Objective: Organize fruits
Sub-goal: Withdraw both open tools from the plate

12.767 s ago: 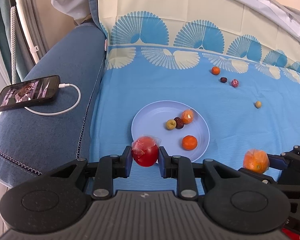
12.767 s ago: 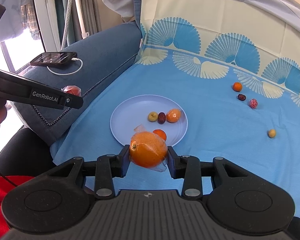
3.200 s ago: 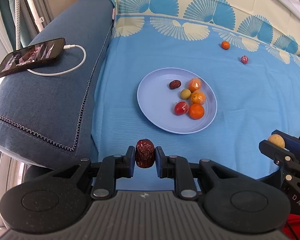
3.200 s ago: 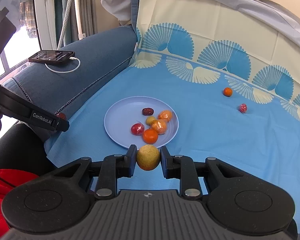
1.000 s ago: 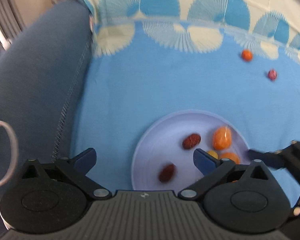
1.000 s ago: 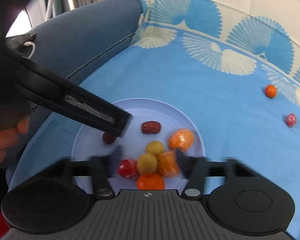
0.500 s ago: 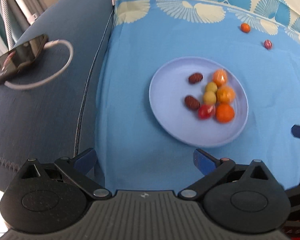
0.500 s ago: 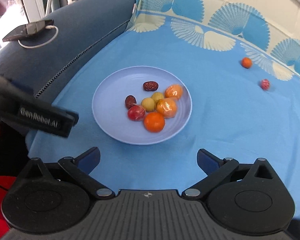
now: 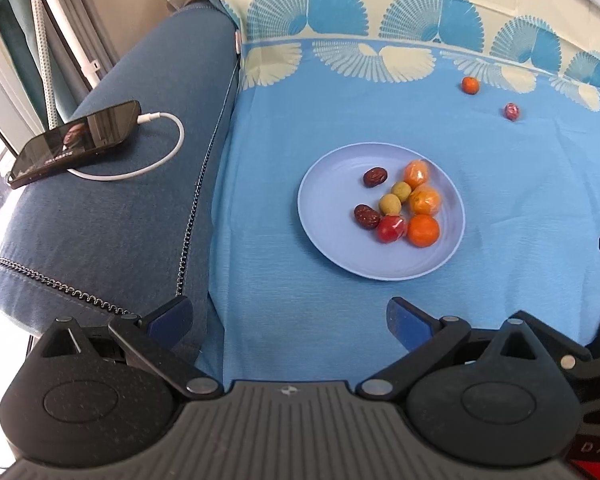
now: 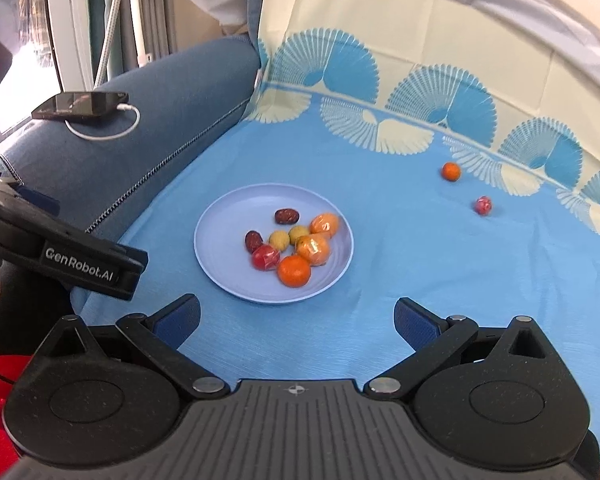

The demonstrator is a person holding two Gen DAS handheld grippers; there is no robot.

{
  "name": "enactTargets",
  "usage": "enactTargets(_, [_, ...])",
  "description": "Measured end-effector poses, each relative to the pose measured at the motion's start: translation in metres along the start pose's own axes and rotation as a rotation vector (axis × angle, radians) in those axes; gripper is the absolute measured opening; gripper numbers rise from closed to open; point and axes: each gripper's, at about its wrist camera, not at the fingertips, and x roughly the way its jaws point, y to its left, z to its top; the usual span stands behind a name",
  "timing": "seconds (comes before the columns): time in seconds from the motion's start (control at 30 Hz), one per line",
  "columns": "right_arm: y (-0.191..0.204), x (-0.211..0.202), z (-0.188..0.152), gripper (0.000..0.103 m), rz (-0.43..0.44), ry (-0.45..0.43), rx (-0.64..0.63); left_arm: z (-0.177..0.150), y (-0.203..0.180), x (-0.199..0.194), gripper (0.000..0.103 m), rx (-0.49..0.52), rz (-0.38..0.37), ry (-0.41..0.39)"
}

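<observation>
A pale blue plate [image 9: 328, 208] [image 10: 220, 252] sits on the blue cloth and holds several fruits: oranges, a red tomato [image 9: 391, 229], two yellow-green fruits and two dark dates. A small orange [image 9: 469, 85] [image 10: 451, 171] and a small red fruit [image 9: 511, 111] [image 10: 483, 205] lie loose on the cloth beyond the plate. My left gripper [image 9: 288, 322] is open and empty, short of the plate's near edge. My right gripper [image 10: 296, 320] is open and empty, also just short of the plate.
A blue sofa arm [image 9: 112, 208] on the left carries a phone [image 9: 74, 142] on a white charging cable [image 9: 156, 160]. The patterned cloth rises up the backrest [image 10: 420, 40] behind. The left gripper's body [image 10: 64, 260] shows at the right wrist view's left edge.
Both grippers have let go of their fruits onto the plate and opened wide. Over the last half second both drew back slightly from the plate.
</observation>
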Motion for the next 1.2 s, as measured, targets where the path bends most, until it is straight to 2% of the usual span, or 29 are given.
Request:
enactTargets(0.33, [0.005, -0.017, -0.001, 0.102, -0.017, -0.045, -0.014, -0.006, -0.005, -0.021, 0.103, 0.018, 0.003, -0.051])
enactTargets(1.2, [0.004, -0.014, -0.001, 0.102, -0.014, -0.033, -0.007, -0.003, -0.007, -0.019, 0.103, 0.032, 0.001, -0.038])
